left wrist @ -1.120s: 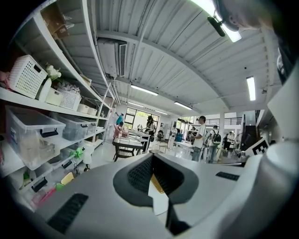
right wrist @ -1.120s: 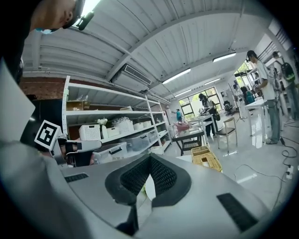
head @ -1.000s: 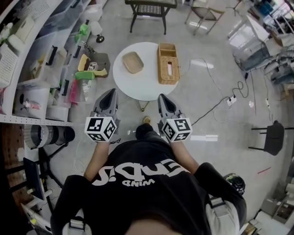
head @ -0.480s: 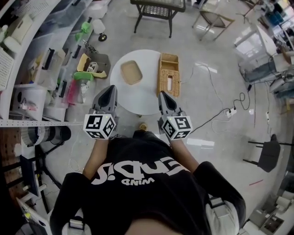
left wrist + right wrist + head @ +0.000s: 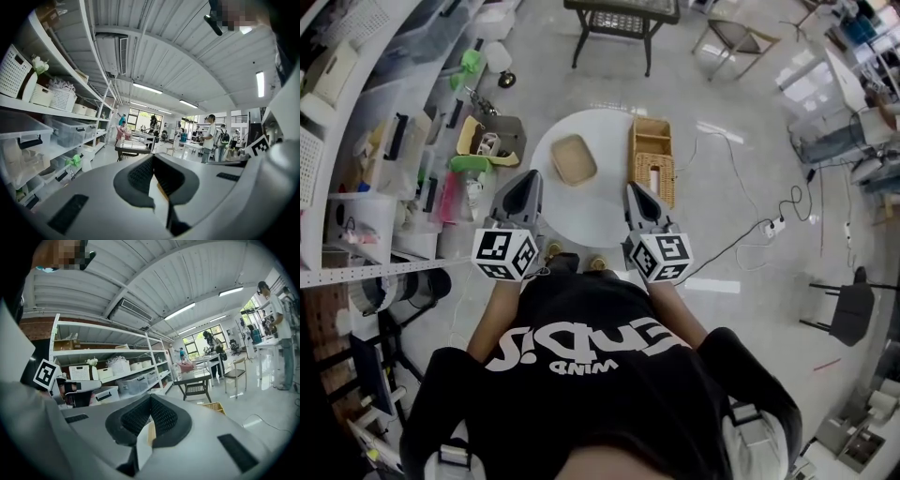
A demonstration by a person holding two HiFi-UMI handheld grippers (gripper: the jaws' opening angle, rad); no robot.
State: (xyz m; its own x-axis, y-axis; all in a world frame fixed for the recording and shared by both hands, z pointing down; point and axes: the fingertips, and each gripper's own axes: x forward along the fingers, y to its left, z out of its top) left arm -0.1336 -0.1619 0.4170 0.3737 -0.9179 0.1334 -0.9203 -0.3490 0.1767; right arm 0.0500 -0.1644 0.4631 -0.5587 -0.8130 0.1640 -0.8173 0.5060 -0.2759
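In the head view a person in a black shirt holds both grippers side by side at chest height. The left gripper (image 5: 528,178) and the right gripper (image 5: 632,189) point forward over the near edge of a round white table (image 5: 602,208). Each one's jaws meet at the tips, with nothing between them. A shallow tan tray (image 5: 574,159) lies on the table just ahead of the left gripper, and a long wicker basket (image 5: 652,159) ahead of the right. In the gripper views the left gripper (image 5: 153,157) and right gripper (image 5: 150,397) aim level across the room; the wicker basket (image 5: 213,406) peeks over the right jaw.
White shelves (image 5: 356,112) with plastic boxes run along the left, with green and yellow items (image 5: 473,159) on the floor beside them. A black low table (image 5: 623,11) stands beyond the round one. A cable (image 5: 750,220) crosses the floor at right, near a dark chair (image 5: 853,300). People (image 5: 209,140) stand far off.
The round table has come nearer: both grippers' tips now reach over its near edge. Both grippers stay shut and side by side.
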